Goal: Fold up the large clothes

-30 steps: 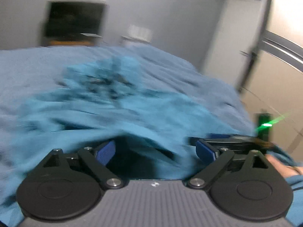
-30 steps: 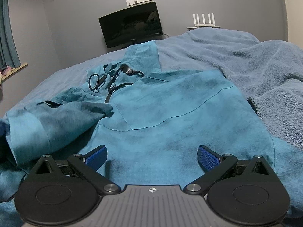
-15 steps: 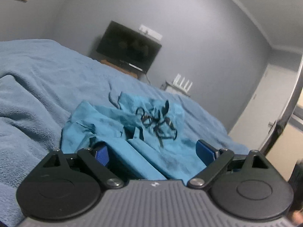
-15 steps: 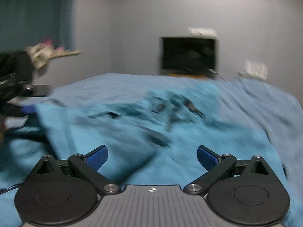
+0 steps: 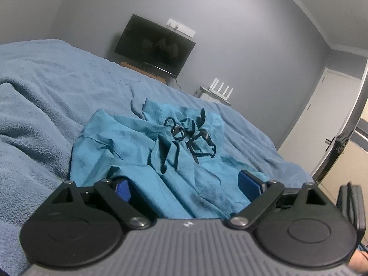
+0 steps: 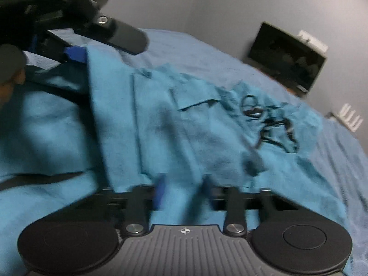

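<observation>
A teal hooded garment (image 5: 147, 151) with black drawstrings (image 5: 193, 138) lies bunched on a blue blanket (image 5: 46, 87). My left gripper (image 5: 186, 186) is open, its blue pads wide apart, with the garment's near edge lying between them. In the right wrist view the garment (image 6: 184, 133) fills the middle. My right gripper (image 6: 184, 191) has its fingers close together, shut on a fold of the teal cloth. The left gripper also shows in that view (image 6: 76, 53) at the upper left, at the garment's other near corner.
A dark television (image 5: 154, 44) stands on a wooden shelf by the grey wall. A white router (image 5: 220, 89) sits to its right. A white door (image 5: 322, 115) and a metal rail (image 5: 345, 128) are at the far right.
My right gripper has closed from wide open onto the cloth. Both grippers have swung around, and the garment is now more bunched, with its side folded in.
</observation>
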Motion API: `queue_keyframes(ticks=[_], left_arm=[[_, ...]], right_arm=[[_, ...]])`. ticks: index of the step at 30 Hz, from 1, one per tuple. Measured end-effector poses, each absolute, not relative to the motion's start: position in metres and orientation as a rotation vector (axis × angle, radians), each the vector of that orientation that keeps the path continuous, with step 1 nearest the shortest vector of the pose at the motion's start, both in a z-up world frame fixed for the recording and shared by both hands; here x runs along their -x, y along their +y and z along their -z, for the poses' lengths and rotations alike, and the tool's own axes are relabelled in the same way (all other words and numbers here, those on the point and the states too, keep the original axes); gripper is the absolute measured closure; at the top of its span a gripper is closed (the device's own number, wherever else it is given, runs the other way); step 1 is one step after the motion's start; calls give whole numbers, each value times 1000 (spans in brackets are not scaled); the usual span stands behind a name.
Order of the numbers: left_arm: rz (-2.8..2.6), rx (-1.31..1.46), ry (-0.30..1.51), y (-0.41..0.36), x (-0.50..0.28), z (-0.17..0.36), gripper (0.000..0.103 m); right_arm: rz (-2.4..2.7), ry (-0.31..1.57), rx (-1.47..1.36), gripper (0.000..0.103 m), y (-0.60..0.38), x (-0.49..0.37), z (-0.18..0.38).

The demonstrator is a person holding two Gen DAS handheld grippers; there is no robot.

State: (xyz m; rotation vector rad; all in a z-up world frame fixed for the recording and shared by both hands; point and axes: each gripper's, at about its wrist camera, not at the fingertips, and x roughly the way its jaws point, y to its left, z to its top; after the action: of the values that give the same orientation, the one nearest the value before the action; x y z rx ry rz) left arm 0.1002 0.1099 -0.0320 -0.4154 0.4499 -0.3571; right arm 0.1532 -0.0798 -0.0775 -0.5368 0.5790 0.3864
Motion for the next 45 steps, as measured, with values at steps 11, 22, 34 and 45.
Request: queue_keyframes(ticks=[11,22,34,45], left_arm=[[373,329,487,93,-105,36,11],[367,316,504,90,-110,39,11],[376,323,506,91,-110,40,11],[469,264,597,79,-113,46,5]], right_arm=[[-96,449,106,87,-190,-160,40],[-450,506,337,47,-114,-145,63],[-364,491,458,98,-79,-155,88],[31,475,-172,94,-239,-160,50]])
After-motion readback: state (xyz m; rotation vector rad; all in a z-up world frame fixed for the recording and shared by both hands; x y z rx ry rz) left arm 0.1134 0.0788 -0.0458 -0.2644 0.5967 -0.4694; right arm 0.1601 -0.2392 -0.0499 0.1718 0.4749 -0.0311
